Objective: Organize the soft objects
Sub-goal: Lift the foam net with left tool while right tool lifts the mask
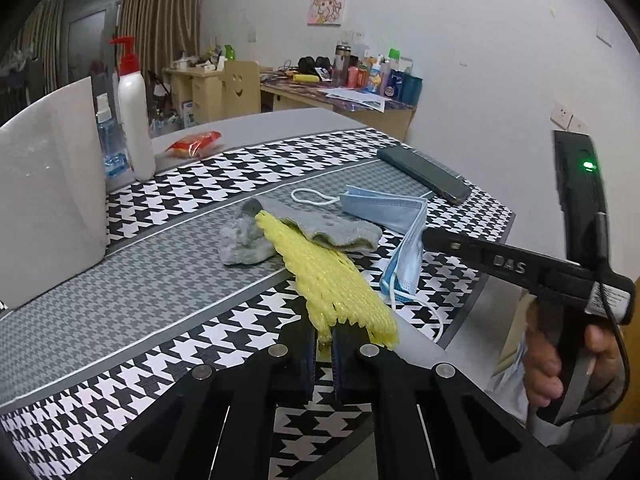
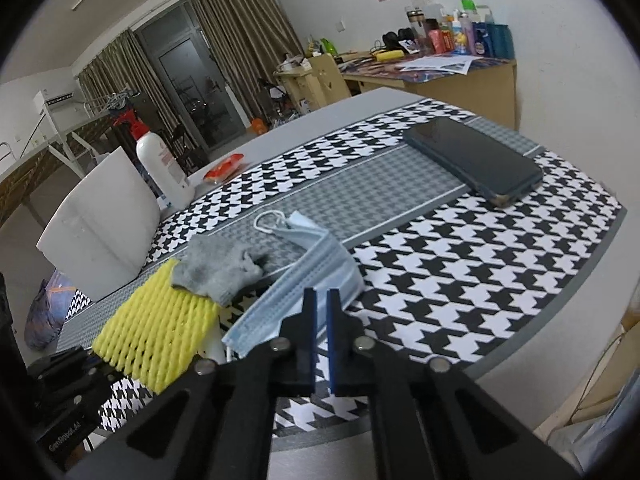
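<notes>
My left gripper is shut on the near end of a yellow foam net sleeve, which stretches away over the mat. The sleeve also shows in the right wrist view with a grey sock lying on its far end. The sock lies partly under the sleeve's far tip. A blue face mask lies folded beside them. My right gripper is nearly shut and empty, its tips just at the mask's near edge.
A dark phone lies at the far right of the houndstooth mat. A white box, a white pump bottle, a blue spray bottle and a red snack packet stand at the left.
</notes>
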`<state>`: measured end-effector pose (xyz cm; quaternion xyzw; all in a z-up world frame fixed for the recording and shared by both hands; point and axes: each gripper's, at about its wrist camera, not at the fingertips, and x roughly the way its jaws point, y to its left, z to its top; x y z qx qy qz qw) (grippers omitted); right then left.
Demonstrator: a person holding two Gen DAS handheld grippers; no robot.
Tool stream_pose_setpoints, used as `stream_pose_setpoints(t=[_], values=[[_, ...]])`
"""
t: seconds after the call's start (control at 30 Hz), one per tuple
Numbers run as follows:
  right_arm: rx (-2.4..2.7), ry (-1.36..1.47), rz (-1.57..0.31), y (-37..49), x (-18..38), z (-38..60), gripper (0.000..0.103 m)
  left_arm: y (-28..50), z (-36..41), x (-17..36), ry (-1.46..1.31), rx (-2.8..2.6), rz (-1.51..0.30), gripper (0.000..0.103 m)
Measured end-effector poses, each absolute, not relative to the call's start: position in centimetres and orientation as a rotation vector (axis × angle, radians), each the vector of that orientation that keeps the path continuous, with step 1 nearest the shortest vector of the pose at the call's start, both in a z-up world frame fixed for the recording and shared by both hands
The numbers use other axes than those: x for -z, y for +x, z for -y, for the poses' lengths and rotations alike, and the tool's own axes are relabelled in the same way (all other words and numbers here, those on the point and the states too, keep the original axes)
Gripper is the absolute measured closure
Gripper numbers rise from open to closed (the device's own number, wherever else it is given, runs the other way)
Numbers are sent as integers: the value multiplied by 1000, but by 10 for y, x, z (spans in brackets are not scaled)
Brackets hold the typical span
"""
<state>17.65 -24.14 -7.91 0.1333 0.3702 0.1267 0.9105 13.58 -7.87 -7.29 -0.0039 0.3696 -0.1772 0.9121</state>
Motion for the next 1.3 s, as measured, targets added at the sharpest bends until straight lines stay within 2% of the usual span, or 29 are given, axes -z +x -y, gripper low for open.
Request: stream_pose_setpoints(t=[0.07, 0.13, 0.2, 0.3, 0.53, 0.63, 0.67, 0.73, 0.77, 0.83, 0.97, 1.3], values=[[-253, 272, -783, 182, 81, 239, 61, 133, 77, 72, -4, 363, -755, 97], [-236, 268, -781, 186, 81, 237, 49, 131, 73, 71, -6, 358, -753, 97], [-225, 261, -776, 188, 80, 236, 48, 128, 69, 71, -11, 357, -753, 97], [-205, 258, -778, 193, 80, 234, 39, 125, 66, 69, -10, 357, -744, 97], [-235, 277, -802, 206, 85, 225, 39, 122, 58, 67, -4, 343, -729, 97], [-237, 265, -821, 212, 88, 218, 40, 123, 55, 70, -7, 341, -735, 97], [-236, 258, -828, 213, 90, 216, 50, 123, 54, 70, -9, 341, -735, 97], [-230, 239, -835, 215, 92, 212, 63, 123, 52, 71, -12, 336, -736, 97], [-222, 231, -838, 215, 92, 211, 76, 123, 51, 71, -14, 336, -735, 97], [-217, 228, -846, 217, 93, 212, 85, 122, 50, 71, -15, 335, -734, 97], [-204, 223, -843, 214, 92, 214, 90, 118, 47, 67, -18, 330, -720, 97], [-235, 202, -720, 185, 51, 212, 91, 108, 40, 50, 0, 307, -663, 97]])
